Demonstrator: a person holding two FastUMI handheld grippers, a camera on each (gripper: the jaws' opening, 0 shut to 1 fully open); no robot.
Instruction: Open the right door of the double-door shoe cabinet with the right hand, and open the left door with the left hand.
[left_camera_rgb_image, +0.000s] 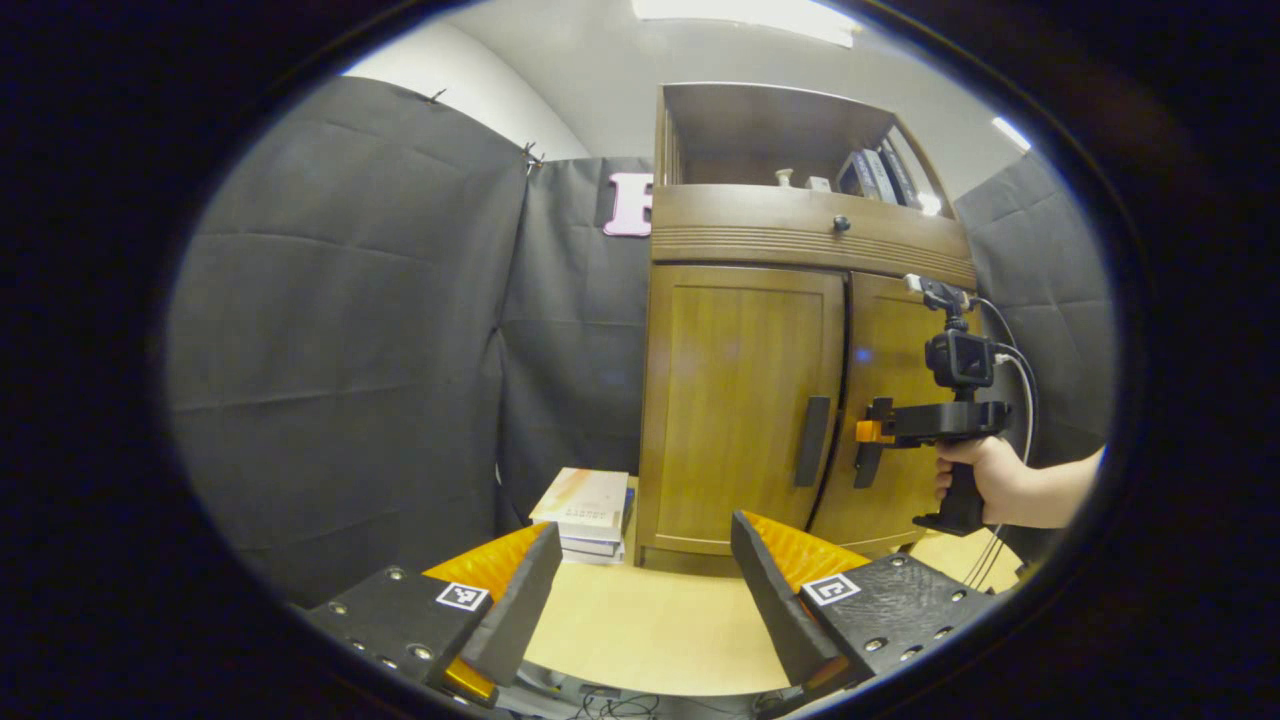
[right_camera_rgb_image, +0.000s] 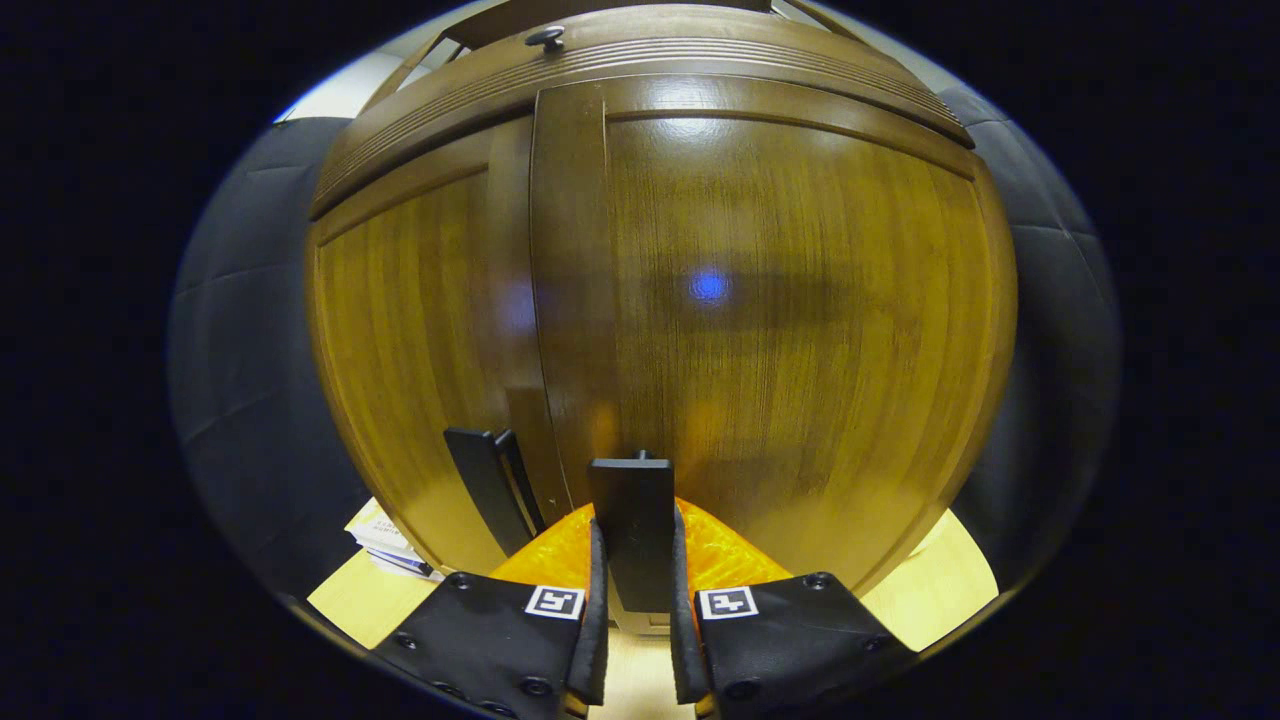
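Left gripper view: shoe cabinet (left_camera_rgb_image: 745, 400) sits right of centre on a light wooden surface (left_camera_rgb_image: 650, 620), both doors looking flush. Left door (left_camera_rgb_image: 735, 400) has a dark vertical handle (left_camera_rgb_image: 812, 441) near its right edge. Right door (left_camera_rgb_image: 895, 400) sits further right, partly covered by the right gripper (left_camera_rgb_image: 866, 440), held by a hand (left_camera_rgb_image: 985, 478) coming in from the right edge of the frame. That gripper's tips are at the right door handle (left_camera_rgb_image: 866, 470); contact is hard to judge from this distance.

Left gripper (left_camera_rgb_image: 640, 590) at bottom centre, fingers (left_camera_rgb_image: 520, 600) spread wide apart with nothing between them, well short of the cabinet, over the surface.

Stack of books (left_camera_rgb_image: 588, 512) lies on the surface just left of the cabinet base. A drawer with a small knob (left_camera_rgb_image: 841, 224) runs above the doors, and an open shelf (left_camera_rgb_image: 790, 140) above it holds books at upper right.

Right gripper view: right door (right_camera_rgb_image: 780, 330) fills the middle of the frame, very close. Right door handle (right_camera_rgb_image: 632, 530) stands upright at bottom centre, between the right gripper (right_camera_rgb_image: 635, 610) fingers (right_camera_rgb_image: 590, 610), which are closed in against both of its sides. Left door handle (right_camera_rgb_image: 490, 485) is just left, beside the seam. Left door (right_camera_rgb_image: 420, 370) sits at centre left. Drawer knob (right_camera_rgb_image: 546, 38) at top. Books (right_camera_rgb_image: 385, 540) at lower left on the surface (right_camera_rgb_image: 930, 590).
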